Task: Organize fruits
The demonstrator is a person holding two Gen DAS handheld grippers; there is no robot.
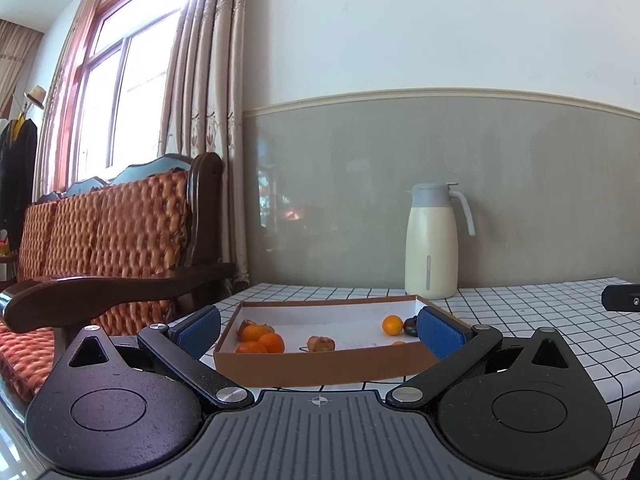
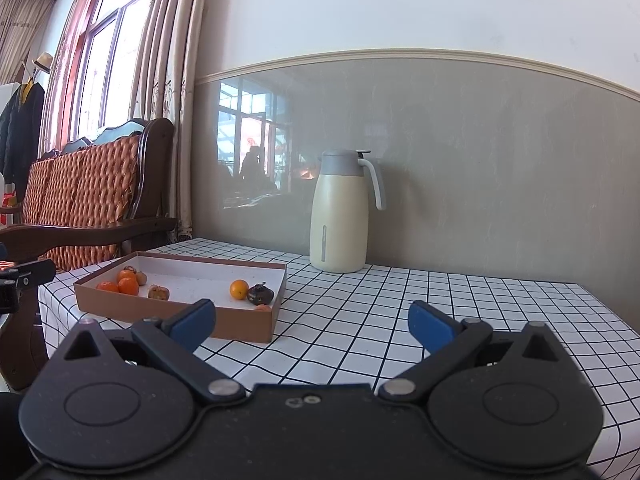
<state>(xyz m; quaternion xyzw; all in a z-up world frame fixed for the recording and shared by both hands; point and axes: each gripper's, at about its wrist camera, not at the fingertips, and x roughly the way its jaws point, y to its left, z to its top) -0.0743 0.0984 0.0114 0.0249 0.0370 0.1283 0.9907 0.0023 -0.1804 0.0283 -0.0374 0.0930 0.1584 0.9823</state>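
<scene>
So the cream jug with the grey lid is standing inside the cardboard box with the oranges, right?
Not quite. The cream jug stands on the checked tablecloth by the wall, behind the cardboard box, not inside it. The right wrist view shows this. The oranges are indeed in the box.

No readable text, label, brand, number or sign is seen in either view. Only a small crosshair mark point(image 1: 319, 401) is embossed on the gripper body at lower centre of the left wrist view.

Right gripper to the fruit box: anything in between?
No. In the right wrist view only bare checked tablecloth lies between the open right gripper and the fruit box.
</scene>
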